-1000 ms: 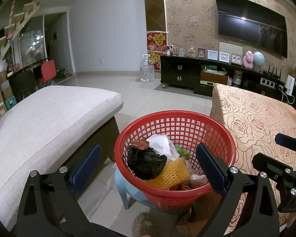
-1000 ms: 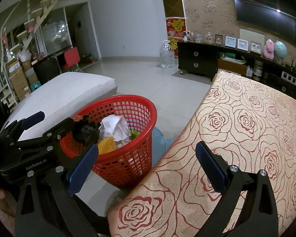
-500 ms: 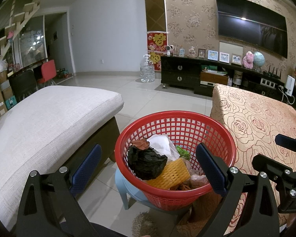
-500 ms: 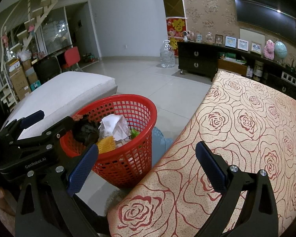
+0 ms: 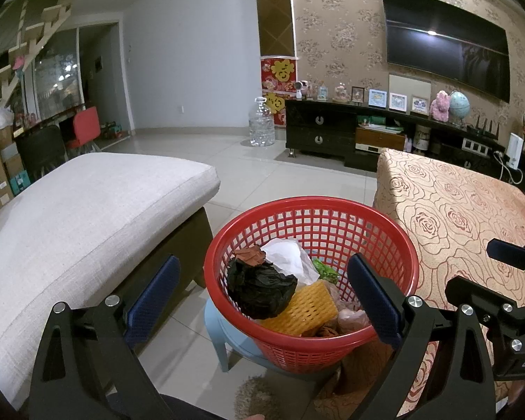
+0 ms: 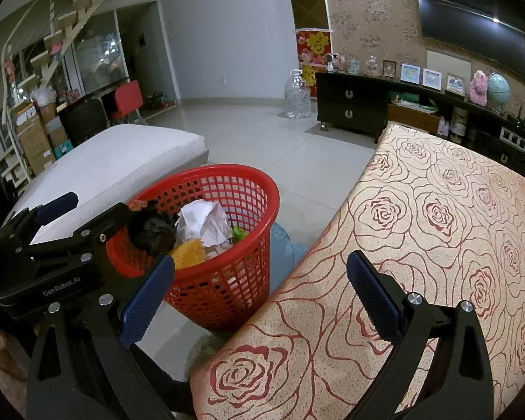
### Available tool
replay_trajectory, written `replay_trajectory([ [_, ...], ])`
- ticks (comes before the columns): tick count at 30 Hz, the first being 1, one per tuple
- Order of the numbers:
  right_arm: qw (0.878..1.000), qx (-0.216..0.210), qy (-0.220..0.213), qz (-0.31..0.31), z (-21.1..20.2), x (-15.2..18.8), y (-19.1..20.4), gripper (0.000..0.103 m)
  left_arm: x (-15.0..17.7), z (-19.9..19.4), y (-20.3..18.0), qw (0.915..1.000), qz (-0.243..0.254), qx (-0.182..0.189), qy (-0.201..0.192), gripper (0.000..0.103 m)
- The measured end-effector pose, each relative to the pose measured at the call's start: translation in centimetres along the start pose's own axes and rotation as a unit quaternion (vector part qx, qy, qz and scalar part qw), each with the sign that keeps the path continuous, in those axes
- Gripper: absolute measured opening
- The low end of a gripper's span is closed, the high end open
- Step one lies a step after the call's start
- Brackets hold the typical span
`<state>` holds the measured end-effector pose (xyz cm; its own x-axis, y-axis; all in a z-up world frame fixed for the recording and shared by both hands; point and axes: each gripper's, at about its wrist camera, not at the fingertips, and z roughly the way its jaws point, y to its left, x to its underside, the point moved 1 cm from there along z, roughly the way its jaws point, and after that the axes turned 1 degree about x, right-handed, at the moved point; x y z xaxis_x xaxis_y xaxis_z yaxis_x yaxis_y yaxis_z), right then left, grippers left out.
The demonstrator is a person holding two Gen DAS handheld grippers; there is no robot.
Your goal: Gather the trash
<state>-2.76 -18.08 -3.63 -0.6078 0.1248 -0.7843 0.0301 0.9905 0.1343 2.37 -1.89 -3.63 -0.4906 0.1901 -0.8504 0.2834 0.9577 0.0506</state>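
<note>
While both grippers hang wide open and empty, the collected trash sits heaped in the red plastic mesh basket [image 5: 311, 280], which stands on a pale blue plastic stool [image 5: 224, 336] on the tiled floor between the grey fabric cushion [image 5: 80, 217] at left and the rose-patterned beige cloth-covered surface [image 5: 465, 217] at right.

Inside the basket lie a crumpled black plastic bag [image 5: 259, 287], a yellow foam net sleeve [image 5: 304, 308], a crumpled white paper [image 5: 287, 259] and a green scrap [image 5: 323, 271]; no loose piece shows on the cloth, the cushion or the floor, so the gathering looks about done.

For the left gripper [image 5: 262, 301], the basket lies straight ahead and just below, its near rim framed between the two blue-padded fingers [image 5: 152, 301], the heap nearest the left finger's side. For the right gripper [image 6: 259, 297], which hovers over the near edge of the patterned cloth, the basket is off to the left and a little farther. Judging by this, the left is the nearer and better lined up for any move onto the basket; the right would have to swing left across the cloth edge first.
</note>
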Motion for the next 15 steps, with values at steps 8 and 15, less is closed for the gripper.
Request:
replay_trajectory([
  [8,1.000,0.000,0.000,0.000,0.09,0.13,-0.02,0.096,-0.01,-0.03,-0.10,1.0000,0.001,0.001,-0.001,0.093],
  [15,1.000,0.000,0.001,0.000,0.08,0.10,-0.04,0.096,0.16,0.07,-0.12,0.9999,0.003,0.009,-0.005,0.093],
])
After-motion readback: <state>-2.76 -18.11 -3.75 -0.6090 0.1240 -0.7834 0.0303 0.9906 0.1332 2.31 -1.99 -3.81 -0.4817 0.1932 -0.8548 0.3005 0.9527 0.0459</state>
